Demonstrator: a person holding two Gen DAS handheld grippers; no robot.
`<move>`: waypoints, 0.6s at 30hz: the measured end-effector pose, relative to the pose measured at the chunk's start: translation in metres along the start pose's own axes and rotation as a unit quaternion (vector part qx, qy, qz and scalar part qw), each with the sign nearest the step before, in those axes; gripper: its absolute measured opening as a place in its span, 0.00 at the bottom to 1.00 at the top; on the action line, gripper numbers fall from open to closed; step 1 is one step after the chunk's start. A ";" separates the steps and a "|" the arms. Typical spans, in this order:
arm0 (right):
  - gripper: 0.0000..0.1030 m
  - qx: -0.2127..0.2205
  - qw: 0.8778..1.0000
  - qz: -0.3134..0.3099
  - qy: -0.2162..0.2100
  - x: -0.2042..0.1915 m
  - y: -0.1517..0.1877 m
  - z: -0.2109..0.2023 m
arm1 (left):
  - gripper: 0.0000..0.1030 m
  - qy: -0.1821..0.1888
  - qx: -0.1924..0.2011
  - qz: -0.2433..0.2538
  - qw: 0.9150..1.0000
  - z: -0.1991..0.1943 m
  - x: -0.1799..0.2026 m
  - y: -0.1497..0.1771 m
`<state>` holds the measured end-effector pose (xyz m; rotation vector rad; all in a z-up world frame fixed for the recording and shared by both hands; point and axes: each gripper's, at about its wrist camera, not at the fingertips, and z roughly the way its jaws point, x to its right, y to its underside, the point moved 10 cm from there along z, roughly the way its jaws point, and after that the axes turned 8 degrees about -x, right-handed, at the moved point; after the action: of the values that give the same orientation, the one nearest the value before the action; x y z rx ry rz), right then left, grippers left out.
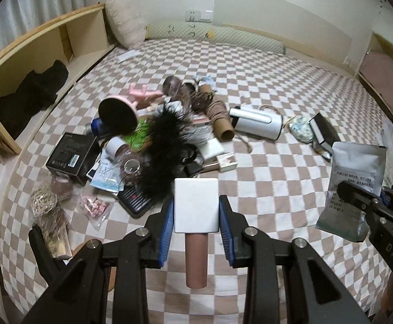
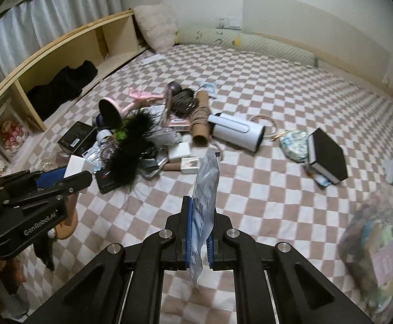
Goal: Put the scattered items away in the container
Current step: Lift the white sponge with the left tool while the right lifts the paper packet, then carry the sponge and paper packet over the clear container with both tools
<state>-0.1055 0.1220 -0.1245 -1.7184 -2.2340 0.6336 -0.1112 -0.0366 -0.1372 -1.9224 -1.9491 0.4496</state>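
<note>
Left gripper (image 1: 196, 216) jaws clamp a white-capped bottle (image 1: 196, 205), body hanging below: cap could pull off. Right gripper (image 2: 199, 232) jaws nearly closed on a pouch (image 2: 205, 186), floppy, could slip. Pile (image 1: 153, 135) ahead on bed; blurred bag (image 2: 377, 259) right, maybe the container.

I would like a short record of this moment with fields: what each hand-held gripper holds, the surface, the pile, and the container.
left hand-held gripper: shut on a white-capped bottle with a pinkish-brown body, held above the bed
right hand-held gripper: shut on a flat plastic packet, printed text on it
surface: checkered bedsheet
pile: mixed clutter including a black feather piece, a cardboard tube, a white cylinder device and a black box
container: not clearly identifiable in these views
</note>
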 end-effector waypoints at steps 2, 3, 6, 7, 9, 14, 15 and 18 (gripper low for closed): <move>0.09 0.003 1.000 0.000 0.006 0.006 0.001 -0.005 | 0.30 0.005 0.007 0.001 1.000 -0.006 0.008 -0.002; 0.09 0.006 1.000 -0.001 0.009 0.009 0.001 -0.009 | 0.30 0.007 0.009 0.002 1.000 -0.008 0.012 -0.002; 0.09 0.014 1.000 0.002 0.012 0.017 0.002 -0.018 | 0.30 0.015 0.016 0.008 1.000 -0.015 0.024 -0.004; 0.09 0.018 1.000 0.003 0.014 0.021 0.002 -0.023 | 0.30 0.017 0.018 0.010 1.000 -0.017 0.028 -0.005; 0.09 0.023 1.000 0.005 0.018 0.028 0.004 -0.029 | 0.30 0.020 0.022 0.014 0.999 -0.020 0.034 -0.006; 0.09 0.037 0.999 0.019 0.028 0.054 0.008 -0.045 | 0.30 0.024 0.029 0.025 0.999 -0.025 0.052 -0.009; 0.09 0.039 0.999 0.023 0.030 0.060 0.008 -0.049 | 0.30 0.026 0.031 0.027 0.999 -0.026 0.056 -0.010; 0.09 0.046 0.998 0.035 0.035 0.077 0.011 -0.058 | 0.31 0.030 0.037 0.033 0.998 -0.028 0.067 -0.013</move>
<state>-0.0911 0.2090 -0.0845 -1.7522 -2.0732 0.6702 -0.1099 0.0295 -0.1035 -1.9354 -1.8116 0.4699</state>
